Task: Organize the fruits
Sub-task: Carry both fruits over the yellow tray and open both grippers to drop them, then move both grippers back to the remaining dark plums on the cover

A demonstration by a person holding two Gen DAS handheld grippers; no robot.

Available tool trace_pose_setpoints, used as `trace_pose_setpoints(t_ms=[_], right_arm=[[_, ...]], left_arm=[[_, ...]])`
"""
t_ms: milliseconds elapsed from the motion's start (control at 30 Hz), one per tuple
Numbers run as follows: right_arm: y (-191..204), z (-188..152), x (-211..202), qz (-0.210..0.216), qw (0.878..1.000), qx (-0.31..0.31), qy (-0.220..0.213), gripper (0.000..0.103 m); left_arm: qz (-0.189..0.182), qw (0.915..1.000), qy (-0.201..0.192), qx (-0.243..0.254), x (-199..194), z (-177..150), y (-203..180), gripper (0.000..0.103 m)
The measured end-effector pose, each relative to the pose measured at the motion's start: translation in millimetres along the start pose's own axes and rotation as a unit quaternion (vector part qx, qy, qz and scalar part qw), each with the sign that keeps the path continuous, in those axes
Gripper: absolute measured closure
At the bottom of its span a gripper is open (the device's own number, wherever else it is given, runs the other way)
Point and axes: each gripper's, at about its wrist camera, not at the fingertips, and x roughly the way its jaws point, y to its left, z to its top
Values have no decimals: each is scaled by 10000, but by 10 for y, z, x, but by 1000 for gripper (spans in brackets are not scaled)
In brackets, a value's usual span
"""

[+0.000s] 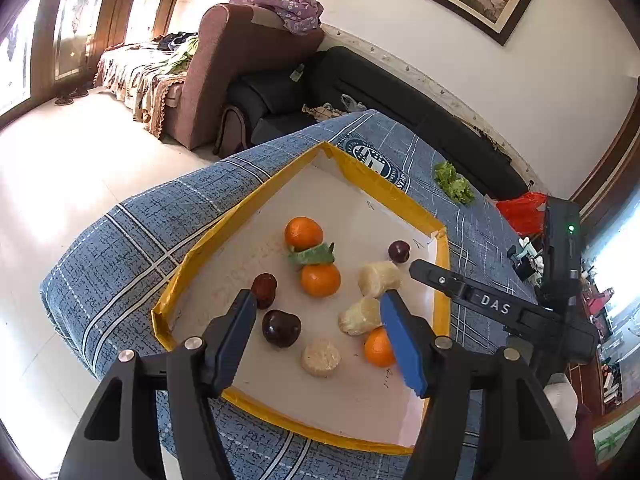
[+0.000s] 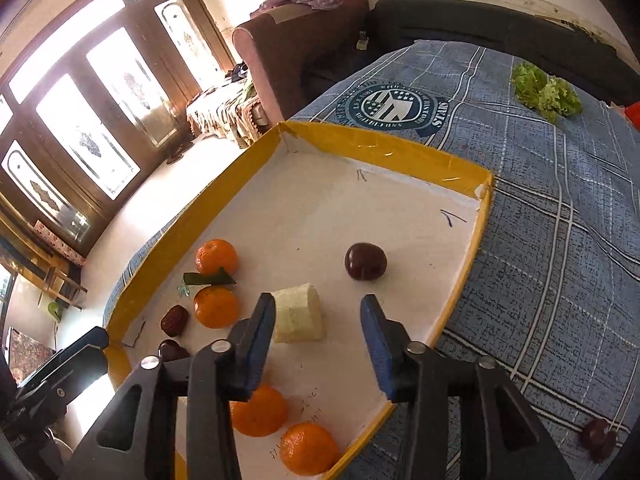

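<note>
Fruit lies scattered on the white floor of a shallow tray (image 1: 256, 196) with a yellow rim, and the tray sits on a blue checked cloth (image 1: 120, 240). In the left wrist view two oranges (image 1: 320, 279) sit one behind the other with a green leaf (image 1: 314, 255) between them, and a third orange (image 1: 376, 347) is half hidden behind the blue pad of the left gripper (image 1: 316, 332). Its jaws stand apart with nothing pressed between them; a dark plum (image 1: 281, 328) lies in the gap just ahead. A smaller dark fruit (image 1: 265, 289) peeks out beside the left finger, possibly a date; the view is too poor to be sure. Three pale peeled chunks (image 1: 378, 278) lie nearby, and one more plum (image 1: 399, 251) near the far right corner.

From the right wrist view, the right gripper (image 2: 318, 344) hangs over the tray, jaws parted and empty. A pale chunk (image 2: 298, 312) lies just ahead, touching the left pad's edge. Two oranges (image 2: 308, 448) below are partly covered by the fingers. A plum (image 2: 365, 261) sits well ahead. Lettuce (image 2: 546, 94) rests on the cloth, off the tray.
</note>
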Motion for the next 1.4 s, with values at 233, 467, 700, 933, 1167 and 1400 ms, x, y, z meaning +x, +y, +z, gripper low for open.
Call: trace_pose_setpoints(t_ms=[233, 467, 700, 933, 1167, 1400], right_arm=[[-242, -88, -498, -266, 9987, 154, -415, 45], [-543, -42, -1302, -460, 9904, 397, -1244, 36], [-919, -659, -1573, -875, 9855, 589, -1328, 31], [-1526, -1077, -1785, -1098, 9774, 1208, -1340, 31], [-2051, -1360, -1885, -1301, 9672, 1702, -1364, 32], [-2108, -1412, -1618, -981, 9762, 1599, -1090, 32]], left_arm=[[-177, 9996, 147, 143, 60, -50, -202, 38], [-326, 9991, 90, 257, -87, -122, -444, 35], [-593, 9964, 260, 554, -84, -265, -864, 33], [-806, 9926, 381, 824, -94, -368, -1288, 22], [-786, 9900, 553, 1028, 11, -491, -1521, 22], [-691, 9869, 777, 1233, 180, -618, -1698, 22]])
